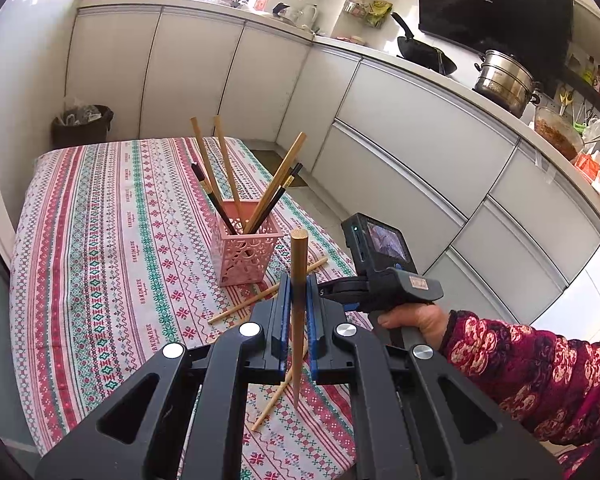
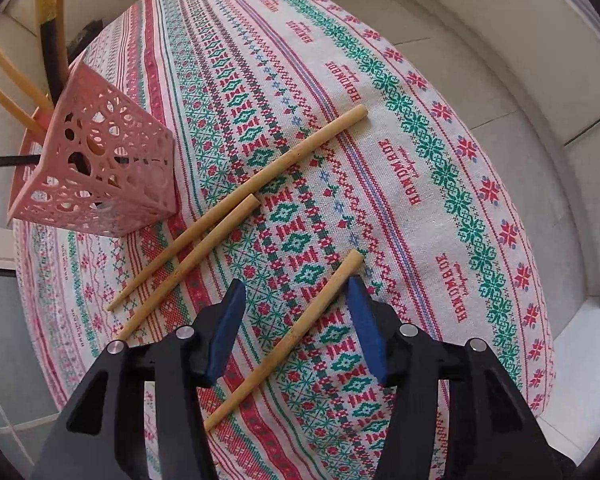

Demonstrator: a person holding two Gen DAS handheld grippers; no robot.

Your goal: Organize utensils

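Note:
My left gripper (image 1: 298,292) is shut on a brown wooden chopstick (image 1: 299,264), held upright above the table, just in front of the pink lattice holder (image 1: 246,250). The holder has several wooden and black chopsticks standing in it. The holder also shows in the right wrist view (image 2: 108,160). My right gripper (image 2: 296,300) is open, low over the table, its jaws either side of a pale chopstick (image 2: 300,328) lying on the cloth. Two more pale chopsticks (image 2: 260,184) (image 2: 196,256) lie to the left of it. The right gripper (image 1: 342,290) also shows in the left wrist view.
The table (image 1: 100,240) has a red, green and white patterned cloth. White kitchen cabinets (image 1: 400,128) run behind and to the right, with a steel pot (image 1: 504,80) and a black wok (image 1: 424,54) on the counter. A dark bin (image 1: 82,126) stands in the far corner.

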